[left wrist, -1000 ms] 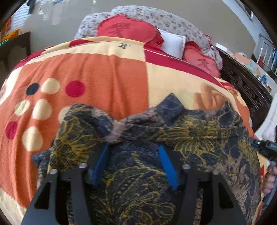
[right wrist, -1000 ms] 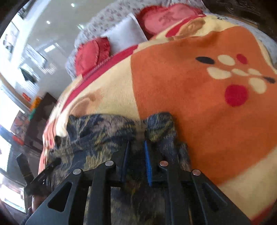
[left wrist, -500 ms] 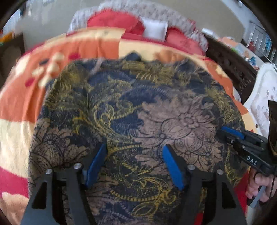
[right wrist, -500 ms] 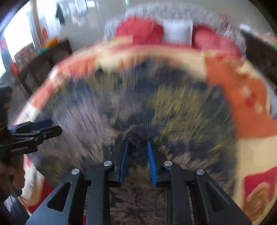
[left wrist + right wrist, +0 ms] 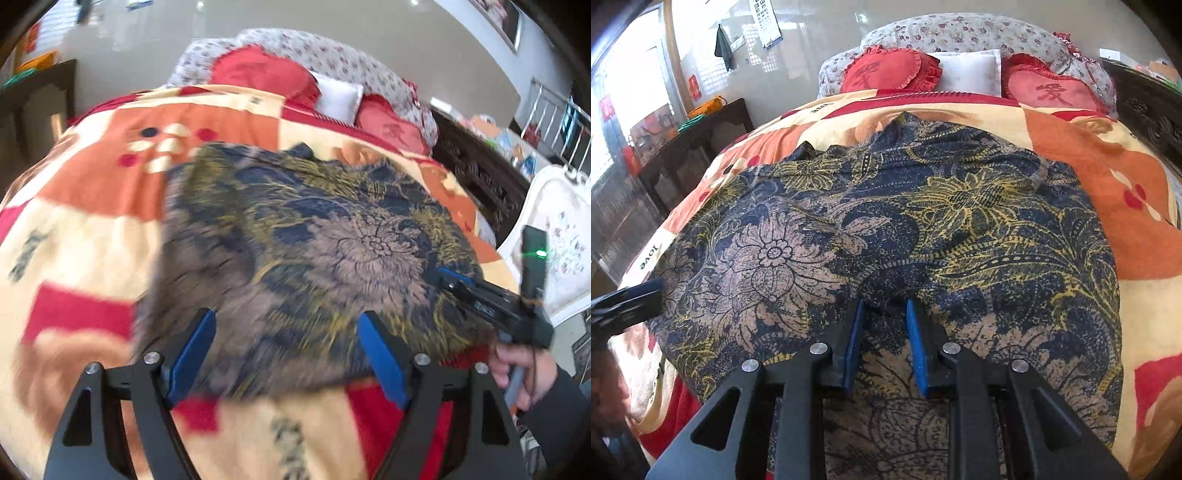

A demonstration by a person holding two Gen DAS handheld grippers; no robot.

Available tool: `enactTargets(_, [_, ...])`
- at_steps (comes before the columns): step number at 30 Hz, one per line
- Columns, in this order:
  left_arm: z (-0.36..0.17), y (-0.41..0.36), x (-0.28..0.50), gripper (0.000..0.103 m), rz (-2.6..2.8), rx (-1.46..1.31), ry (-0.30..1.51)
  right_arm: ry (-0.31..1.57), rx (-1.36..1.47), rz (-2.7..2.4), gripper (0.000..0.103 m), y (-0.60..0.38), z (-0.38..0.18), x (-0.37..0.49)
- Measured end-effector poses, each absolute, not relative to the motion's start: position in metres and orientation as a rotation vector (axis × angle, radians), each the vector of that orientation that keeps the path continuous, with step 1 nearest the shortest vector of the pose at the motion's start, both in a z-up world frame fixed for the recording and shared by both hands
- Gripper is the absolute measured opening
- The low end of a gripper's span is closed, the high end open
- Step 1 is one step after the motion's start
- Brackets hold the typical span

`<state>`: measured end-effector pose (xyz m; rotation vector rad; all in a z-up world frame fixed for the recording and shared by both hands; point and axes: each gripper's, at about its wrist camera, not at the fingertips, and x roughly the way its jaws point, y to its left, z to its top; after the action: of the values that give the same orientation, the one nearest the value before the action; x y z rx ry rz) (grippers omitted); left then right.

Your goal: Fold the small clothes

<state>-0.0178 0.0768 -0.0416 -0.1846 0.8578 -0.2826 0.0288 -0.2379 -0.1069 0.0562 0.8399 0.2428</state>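
A dark blue garment with gold and tan flower print [image 5: 923,221] lies spread out flat on the bed; it also shows in the left wrist view [image 5: 314,240]. My right gripper [image 5: 884,312] has its blue pads close together on a pinch of the garment's near edge. It appears in the left wrist view [image 5: 443,278] at the garment's right edge. My left gripper [image 5: 286,325] is open and empty, just above the garment's near edge, which lies between its pads. Its tip shows at the left of the right wrist view [image 5: 635,295].
The bed has an orange, cream and red blanket [image 5: 1108,166]. Red heart cushions [image 5: 890,70] and a white pillow [image 5: 967,72] lie at the head. A dark wooden cabinet [image 5: 694,147] stands left of the bed, a white chair [image 5: 554,240] to the right.
The garment was bunched one second ago and now lies spread flat toward me. Both grippers have pulled back to its near edge. The left gripper stayed open, the right stayed pinched.
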Motion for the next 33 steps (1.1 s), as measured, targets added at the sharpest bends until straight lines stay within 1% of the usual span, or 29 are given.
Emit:
enactTargets(2, [-0.038, 0.092, -0.029, 0.083, -0.276, -0.214, 0.853, 0.852, 0.020, 0.193, 0.000, -0.226, -0.094, 0.030])
enactTargets(4, [-0.036, 0.103, -0.036, 0.083, -0.275, -0.213, 0.829, 0.814, 0.024, 0.239, 0.000, -0.211, -0.079, 0.028])
enactTargets(6, [-0.043, 0.107, -0.034, 0.083, -0.278, -0.229, 0.845, 0.812, 0.011, 0.318, 0.000, -0.187, -0.071, 0.025])
enactTargets(8, [-0.059, 0.115, -0.026, 0.083, -0.260, -0.296, 0.903, 0.856, -0.045, 0.380, 0.000, -0.164, -0.080, 0.025])
enactTargets(10, [-0.072, 0.120, -0.020, 0.081, -0.247, -0.344, 0.944, 0.932, -0.145, 0.393, 0.000, -0.148, -0.104, 0.025])
enactTargets(11, [-0.074, 0.122, -0.020, 0.080, -0.243, -0.365, 0.947, 0.909, -0.180, 0.393, 0.000, -0.146, -0.109, 0.021])
enactTargets(16, [-0.062, 0.128, -0.033, 0.082, -0.226, -0.446, 0.960, 0.805, -0.185, 0.351, 0.000, -0.162, -0.095, 0.008])
enactTargets(17, [-0.063, 0.130, -0.038, 0.083, -0.238, -0.498, 0.964, 0.804, -0.195, 0.326, 0.000, -0.167, -0.101, 0.008])
enactTargets(18, [-0.065, 0.132, -0.041, 0.087, -0.245, -0.547, 0.973, 0.822, -0.173, 0.325, 0.000, -0.172, -0.109, 0.010])
enactTargets(19, [-0.073, 0.133, -0.044, 0.089, -0.269, -0.636, 0.998, 0.824, -0.135, 0.336, 0.000, -0.178, -0.111, 0.011])
enactTargets(21, [-0.086, 0.132, -0.042, 0.089, -0.313, -0.712, 1.032, 0.825, -0.092, 0.351, 0.000, -0.183, -0.109, 0.012])
enactTargets(23, [-0.089, 0.135, -0.038, 0.089, -0.304, -0.746, 0.991, 0.822, -0.096, 0.348, 0.000, -0.183, -0.109, 0.012])
enactTargets(24, [-0.090, 0.137, -0.034, 0.091, -0.307, -0.771, 0.974, 0.818, -0.102, 0.346, 0.000, -0.182, -0.109, 0.012])
enactTargets(29, [-0.092, 0.148, -0.013, 0.093, -0.275, -0.891, 0.926, 0.818, -0.095, 0.351, 0.001, -0.181, -0.109, 0.012])
enactTargets(30, [-0.093, 0.151, -0.010, 0.092, -0.266, -0.915, 0.913, 0.819, -0.087, 0.355, 0.001, -0.182, -0.109, 0.012])
enactTargets(32, [-0.091, 0.153, -0.007, 0.088, -0.242, -0.929, 0.893, 0.820, -0.077, 0.360, 0.001, -0.183, -0.109, 0.012])
enactTargets(33, [-0.087, 0.151, -0.008, 0.077, -0.223, -0.899, 0.884, 0.820, -0.073, 0.362, 0.001, -0.184, -0.109, 0.012])
